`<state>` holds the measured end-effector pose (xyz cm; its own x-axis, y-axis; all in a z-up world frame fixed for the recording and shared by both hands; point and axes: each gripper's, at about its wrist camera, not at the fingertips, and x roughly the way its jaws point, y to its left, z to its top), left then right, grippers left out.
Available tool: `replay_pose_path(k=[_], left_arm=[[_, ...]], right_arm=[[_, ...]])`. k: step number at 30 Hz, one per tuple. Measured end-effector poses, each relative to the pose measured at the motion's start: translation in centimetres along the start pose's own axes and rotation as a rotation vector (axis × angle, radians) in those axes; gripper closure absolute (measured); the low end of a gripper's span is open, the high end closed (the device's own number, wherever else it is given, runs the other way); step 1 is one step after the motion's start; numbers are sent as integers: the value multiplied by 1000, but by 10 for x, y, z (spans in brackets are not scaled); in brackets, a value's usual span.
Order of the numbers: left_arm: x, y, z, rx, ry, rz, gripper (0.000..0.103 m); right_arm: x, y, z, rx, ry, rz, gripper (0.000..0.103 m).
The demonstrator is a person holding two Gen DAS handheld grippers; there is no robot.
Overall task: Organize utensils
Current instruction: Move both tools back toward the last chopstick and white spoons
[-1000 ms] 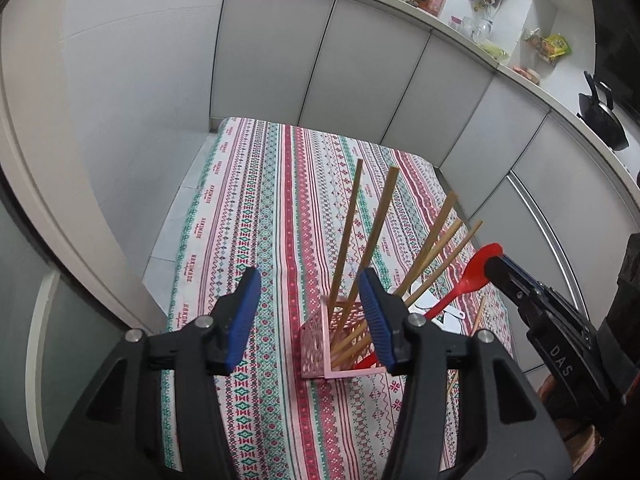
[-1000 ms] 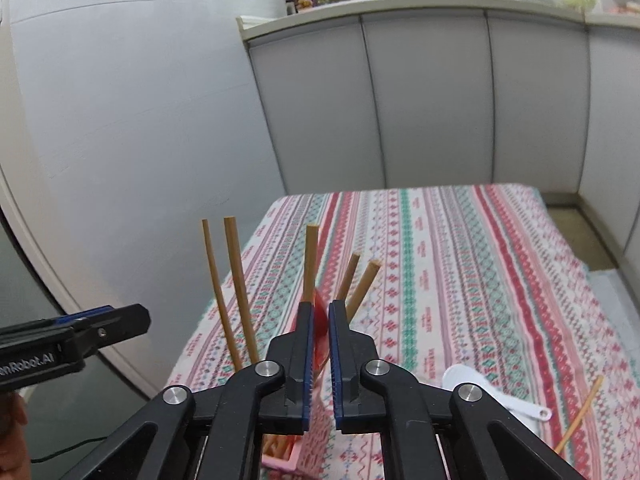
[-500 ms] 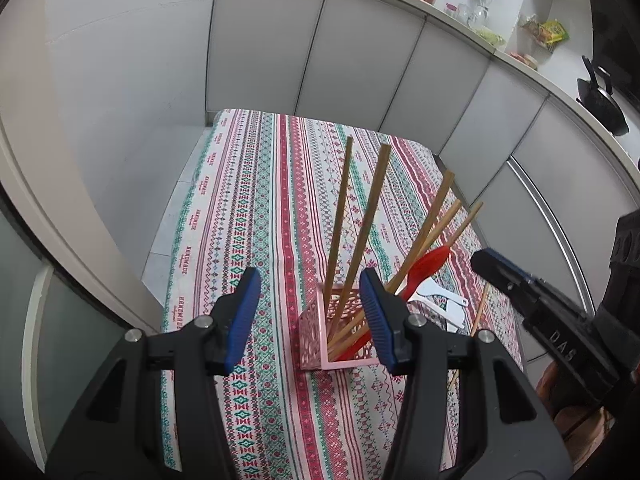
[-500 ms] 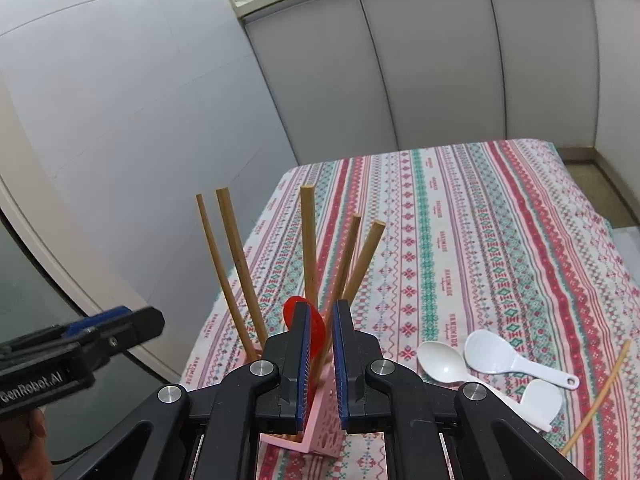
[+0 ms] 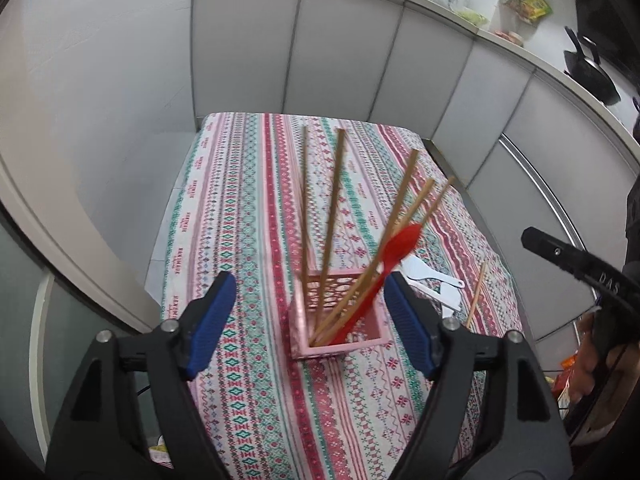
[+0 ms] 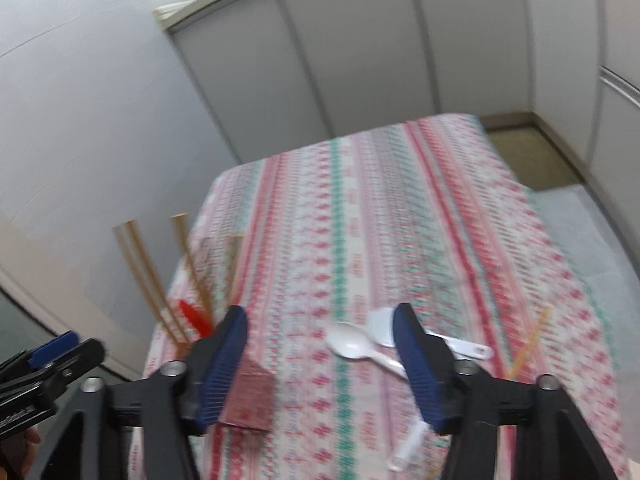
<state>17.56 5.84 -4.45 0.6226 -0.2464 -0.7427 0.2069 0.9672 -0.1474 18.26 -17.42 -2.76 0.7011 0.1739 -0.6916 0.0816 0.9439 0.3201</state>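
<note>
Standing on the patterned tablecloth, the pink holder sat directly ahead of the left gripper, framed between its two blue pads; those fingers were spread wide and held nothing; neither pad touched the holder's walls. Five wooden chopsticks leaned out of the holder, two near upright at its far left corner and three fanned toward the right; a red spoon rested among the fanned three, handle down inside the holder and bowl up above the rim.

To the right of the holder, on the cloth, lay white plastic spoons close together; just beyond them one loose chopstick lay apart from the holder, pointing roughly away from the camera.

The right gripper was likewise wide apart and empty; its view was blurred; the holder showed partly behind its left pad, with the chopsticks and the red spoon rising to the left of that pad. Between the right gripper's pads lay a white spoon; a second white scoop sat beside it, partly hidden by the right pad; the loose chopstick lay further right near the cloth's edge.

Grey cabinet fronts ran behind the table, with a cluttered counter above them.
</note>
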Motion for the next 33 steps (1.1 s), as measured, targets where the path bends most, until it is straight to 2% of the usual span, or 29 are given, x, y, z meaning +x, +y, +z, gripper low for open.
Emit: replay_pose_path(k=[7,17,21,26,33], left_arm=[[10,-40,-1,85,28,-10,21],[38,-115,-19,268,87,-24,21],[53,-137,-27,310,122,-21,20],[77,-157,-34,318,180,-7,21],[115,-163,-35,244,282,-23,21]], right_arm=[[-11,-63,-5,99,56,-83,24],[-7,-121,-23,129,163,-168,23],[-1,-140,-27,157,198,-185,22],[5,-163,-27,195,223,-204,22],[24,-190,-25,261,270,-203,22]])
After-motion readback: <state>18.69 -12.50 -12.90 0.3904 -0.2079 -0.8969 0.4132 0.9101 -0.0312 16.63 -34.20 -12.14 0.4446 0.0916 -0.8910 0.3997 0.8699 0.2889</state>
